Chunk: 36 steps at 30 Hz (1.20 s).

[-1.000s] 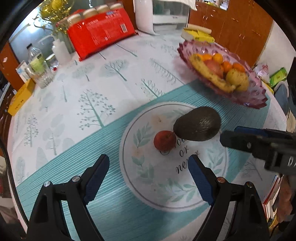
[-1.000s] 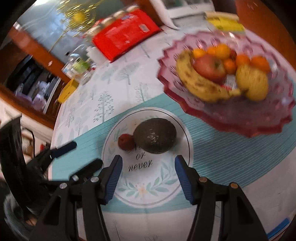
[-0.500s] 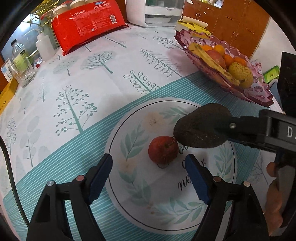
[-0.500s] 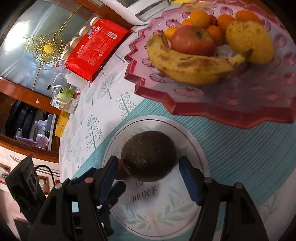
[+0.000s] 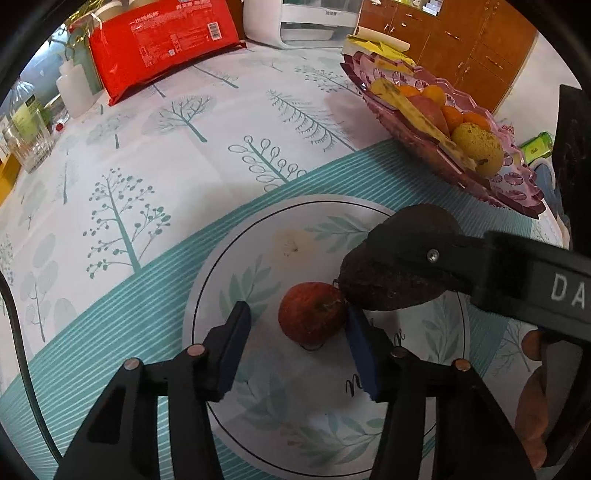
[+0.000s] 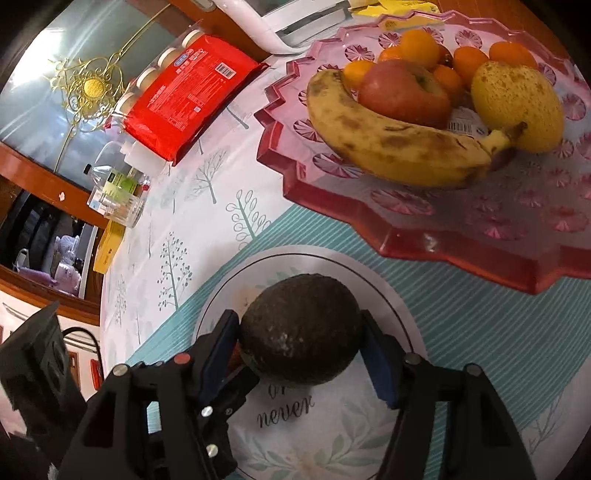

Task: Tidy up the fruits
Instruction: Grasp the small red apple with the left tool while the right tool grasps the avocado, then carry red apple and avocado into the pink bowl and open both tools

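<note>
A small red fruit and a dark avocado lie touching on the round white leaf-print mat. My left gripper straddles the red fruit; its right pad touches the fruit, its left pad stands a little off. My right gripper is shut on the avocado, both blue pads pressed against its sides; the avocado also shows in the left wrist view. A pink glass fruit bowl holds a banana, an apple, a pear and oranges.
A red snack pack and a white appliance stand at the table's far edge. A plastic bottle and glasses are at the far left. The bowl sits right of the mat, near the table edge.
Both grippers moved forward and lower over the mat. The left jaws narrowed around the red fruit. The right jaws closed onto the avocado.
</note>
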Motion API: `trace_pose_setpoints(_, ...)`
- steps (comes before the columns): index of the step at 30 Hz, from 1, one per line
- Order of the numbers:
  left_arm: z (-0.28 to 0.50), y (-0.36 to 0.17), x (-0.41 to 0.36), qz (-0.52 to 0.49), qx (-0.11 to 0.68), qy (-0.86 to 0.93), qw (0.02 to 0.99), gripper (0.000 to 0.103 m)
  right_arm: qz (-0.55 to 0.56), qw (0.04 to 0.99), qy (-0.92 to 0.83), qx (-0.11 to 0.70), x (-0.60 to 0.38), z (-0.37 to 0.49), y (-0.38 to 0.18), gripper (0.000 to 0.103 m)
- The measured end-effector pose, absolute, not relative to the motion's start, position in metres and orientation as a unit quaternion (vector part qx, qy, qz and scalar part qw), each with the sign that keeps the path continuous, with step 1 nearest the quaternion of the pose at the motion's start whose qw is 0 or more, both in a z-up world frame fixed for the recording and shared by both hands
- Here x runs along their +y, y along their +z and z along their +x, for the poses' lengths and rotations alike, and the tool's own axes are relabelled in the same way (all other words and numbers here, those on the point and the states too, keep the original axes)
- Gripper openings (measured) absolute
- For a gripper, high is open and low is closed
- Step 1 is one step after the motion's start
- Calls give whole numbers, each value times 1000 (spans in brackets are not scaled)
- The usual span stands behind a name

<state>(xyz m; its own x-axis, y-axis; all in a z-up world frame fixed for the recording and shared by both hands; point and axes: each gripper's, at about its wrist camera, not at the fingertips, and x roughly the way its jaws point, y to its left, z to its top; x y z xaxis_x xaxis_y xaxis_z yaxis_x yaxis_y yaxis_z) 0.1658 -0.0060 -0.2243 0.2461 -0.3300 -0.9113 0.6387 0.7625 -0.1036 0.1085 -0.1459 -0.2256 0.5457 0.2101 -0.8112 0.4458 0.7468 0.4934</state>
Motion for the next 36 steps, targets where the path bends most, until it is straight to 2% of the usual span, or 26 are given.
trace_pose_setpoints(4, 163, -225, -10, 149, 524, -327, 772, 35, 349, 804, -74, 476, -150, 103, -224, 64)
trace_pose_setpoints(13, 158, -216, 3, 126, 529, -318, 777, 34, 341, 802, -59, 487, -155, 86, -218, 64)
trace_pose_setpoints(23, 141, -158, 10, 99, 509, -290, 805, 34, 287, 828, 3, 482, -145, 70, -167, 64)
trace_pose_setpoints(36, 124, -72, -69, 88, 458, -292, 835, 34, 253, 864, 9, 434, -223, 54, -89, 64)
